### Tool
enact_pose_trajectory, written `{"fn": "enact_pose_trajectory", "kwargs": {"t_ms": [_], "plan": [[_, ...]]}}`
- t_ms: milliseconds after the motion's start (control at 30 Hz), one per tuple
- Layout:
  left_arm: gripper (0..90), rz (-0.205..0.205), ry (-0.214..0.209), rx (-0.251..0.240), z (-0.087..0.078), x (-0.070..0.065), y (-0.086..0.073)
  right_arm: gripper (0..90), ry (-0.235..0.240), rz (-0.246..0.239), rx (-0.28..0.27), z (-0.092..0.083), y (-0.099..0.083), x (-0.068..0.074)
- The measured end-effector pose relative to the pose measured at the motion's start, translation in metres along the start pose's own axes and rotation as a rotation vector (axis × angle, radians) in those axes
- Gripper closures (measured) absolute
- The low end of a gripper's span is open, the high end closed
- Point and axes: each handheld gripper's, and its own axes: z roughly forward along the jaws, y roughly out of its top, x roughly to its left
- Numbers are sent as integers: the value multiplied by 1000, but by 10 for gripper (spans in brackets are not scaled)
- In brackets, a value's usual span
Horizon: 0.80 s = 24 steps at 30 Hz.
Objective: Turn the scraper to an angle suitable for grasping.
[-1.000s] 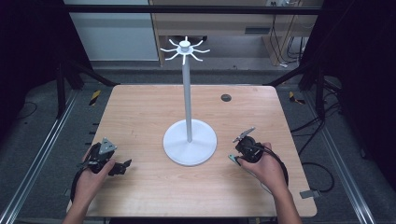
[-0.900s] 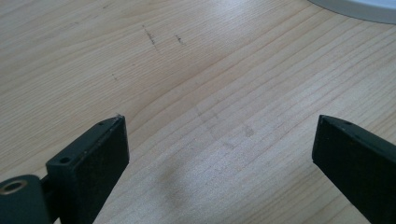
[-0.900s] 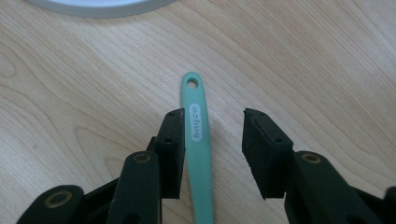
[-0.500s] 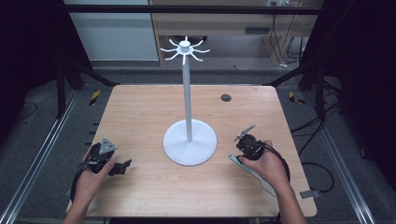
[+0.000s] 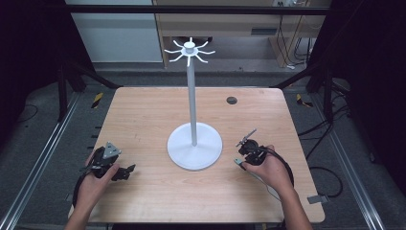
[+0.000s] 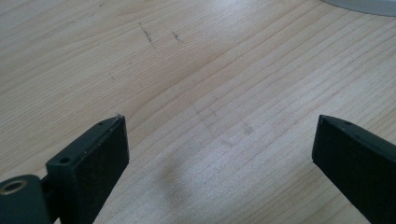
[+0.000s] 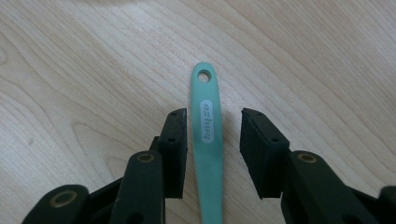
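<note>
My right gripper (image 7: 214,122) straddles a green handle (image 7: 208,140) lying flat on the table (image 5: 143,115) near its right edge; the jaws stand narrow, with gaps on both sides, gripping nothing. The high view shows just the handle's tip (image 5: 238,163) poking out beside my right hand (image 5: 268,167). My left gripper (image 6: 219,140) gapes wide over bare wood near the front left corner, with the white stand's base (image 5: 195,146) mid-table.
</note>
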Motion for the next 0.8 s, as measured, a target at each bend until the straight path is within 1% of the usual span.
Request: {"fn": "enact_pose_trajectory", "kwargs": {"t_ms": [67, 267, 400, 467, 500, 533, 567, 600, 700, 733, 767, 800], "plan": [[36, 0, 0, 0, 0, 0, 0, 636, -1, -8, 3, 1, 0, 0], [36, 1, 0, -1, 0, 0, 0, 658, 7, -8, 28, 5, 3, 0], [36, 1, 1, -1, 0, 0, 0, 672, 8, -11, 32, 6, 4, 0], [36, 1, 1, 0, 0, 0, 0, 687, 7, -19, 37, 7, 4, 0], [36, 1, 1, 0, 0, 0, 0, 695, 3, -37, 36, 8, 4, -1], [36, 1, 1, 0, 0, 0, 0, 699, 4, -41, 34, 8, 4, -1], [36, 1, 2, 0, 0, 0, 0, 706, 5, -38, 37, 8, 4, 0], [36, 1, 1, -1, 0, 0, 0, 710, 8, -22, 43, 8, 5, 1], [36, 1, 2, 0, 0, 0, 0, 719, 7, -22, 48, 9, 5, 1], [36, 0, 2, -1, 0, 0, 0, 722, 3, -40, 46, 10, 5, 0], [36, 1, 3, 0, 0, 0, 0, 726, 6, -31, 51, 10, 6, 1], [36, 2, 3, -1, 0, 0, 0, 733, 1, -34, 56, 11, 6, 2]]}}
